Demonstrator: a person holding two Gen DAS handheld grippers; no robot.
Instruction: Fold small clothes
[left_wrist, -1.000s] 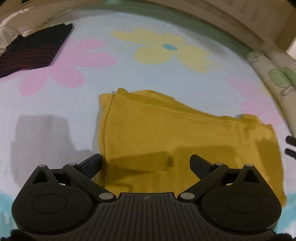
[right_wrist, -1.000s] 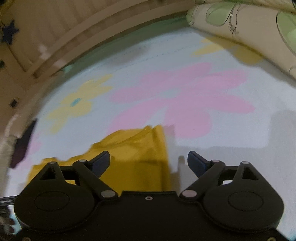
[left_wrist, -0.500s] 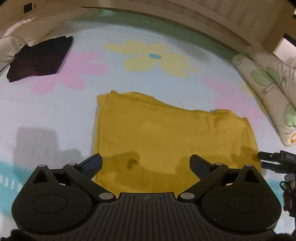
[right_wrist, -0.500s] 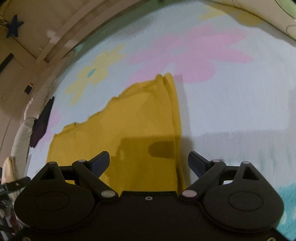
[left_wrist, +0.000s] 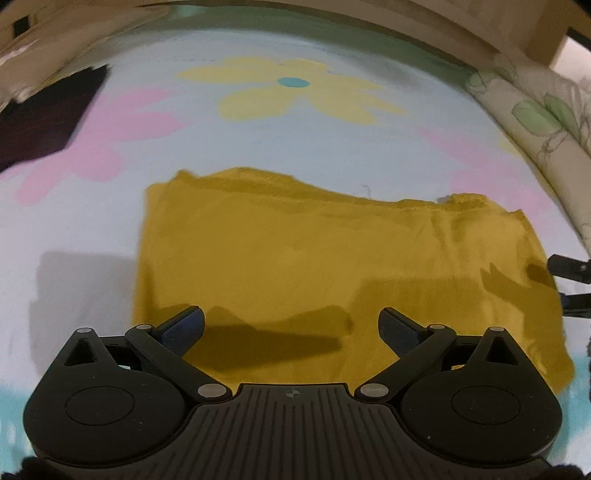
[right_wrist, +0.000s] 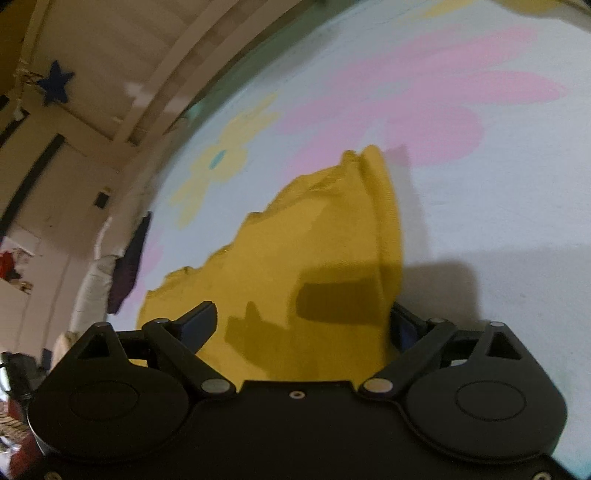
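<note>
A mustard-yellow garment (left_wrist: 332, 258) lies flat, folded into a wide rectangle, on a pale blue bedsheet (left_wrist: 351, 147) printed with flowers. My left gripper (left_wrist: 291, 328) is open and empty, over the garment's near edge toward its left side. My right gripper (right_wrist: 303, 328) is open and empty, over the garment (right_wrist: 314, 266) near its right edge. The right gripper's fingertips (left_wrist: 569, 271) show at the right rim of the left wrist view, beside the garment's right edge.
A dark folded garment (left_wrist: 48, 118) lies at the far left of the sheet, also seen in the right wrist view (right_wrist: 129, 262). A leaf-print pillow (left_wrist: 535, 122) lies along the right side. A wooden bed frame (left_wrist: 369, 18) borders the far edge.
Both grippers have moved in over the yellow garment, which now fills more of each view. The right gripper has swung left, from the bare sheet onto the garment's right end. Both stay open.
</note>
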